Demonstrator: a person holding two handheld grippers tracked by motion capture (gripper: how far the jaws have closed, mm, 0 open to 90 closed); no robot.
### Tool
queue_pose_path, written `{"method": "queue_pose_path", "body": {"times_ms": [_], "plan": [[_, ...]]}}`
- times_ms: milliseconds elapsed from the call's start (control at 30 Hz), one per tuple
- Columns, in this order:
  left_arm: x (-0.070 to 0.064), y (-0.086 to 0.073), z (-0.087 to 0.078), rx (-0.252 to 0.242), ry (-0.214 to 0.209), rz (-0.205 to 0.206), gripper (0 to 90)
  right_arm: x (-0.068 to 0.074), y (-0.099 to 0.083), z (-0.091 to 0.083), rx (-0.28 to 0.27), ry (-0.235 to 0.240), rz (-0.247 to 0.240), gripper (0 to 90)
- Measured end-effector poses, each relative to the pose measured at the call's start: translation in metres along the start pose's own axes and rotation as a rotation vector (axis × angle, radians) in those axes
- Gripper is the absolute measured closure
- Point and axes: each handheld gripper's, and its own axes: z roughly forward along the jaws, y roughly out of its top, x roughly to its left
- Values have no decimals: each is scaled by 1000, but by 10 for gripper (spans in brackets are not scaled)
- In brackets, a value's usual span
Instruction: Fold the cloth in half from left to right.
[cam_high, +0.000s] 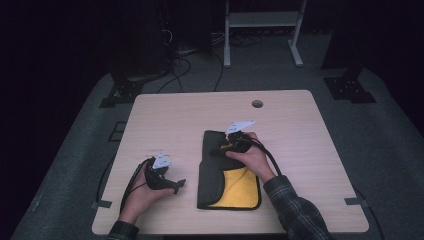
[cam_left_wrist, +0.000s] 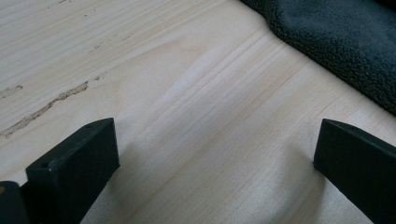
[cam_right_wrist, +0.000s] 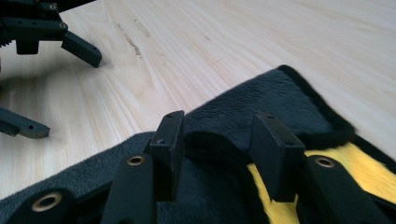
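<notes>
A: Where's the cloth (cam_high: 220, 172)? Its folds look murky from up high.

B: Table (cam_high: 200, 112) centre-right, yellow lining at 5 o'clock. Right gripper (cam_right_wrist: 219, 140) sits on it, jaws parted around a dark fold, not pinching. Left gripper (cam_left_wrist: 215, 154) is spread wide over bare wood, cloth at its 1 o'clock.

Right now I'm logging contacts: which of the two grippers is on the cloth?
The right gripper: its jaws rest on the dark cloth. The left gripper sits open over bare table, beside the cloth.

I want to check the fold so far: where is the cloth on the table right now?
In the high view the dark grey and yellow cloth lies near the table's front edge, just right of centre, under the right gripper, with the left gripper apart to its left.
</notes>
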Motion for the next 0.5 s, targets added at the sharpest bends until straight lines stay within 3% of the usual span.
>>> {"method": "queue_pose_path", "body": {"times_ms": [267,500], "plan": [[0,0,0,0,0,-1,0,10,-4,27,62,23,-19,595],[0,0,0,0,0,-1,0,10,-6,39,102,-4,-34,751]]}}
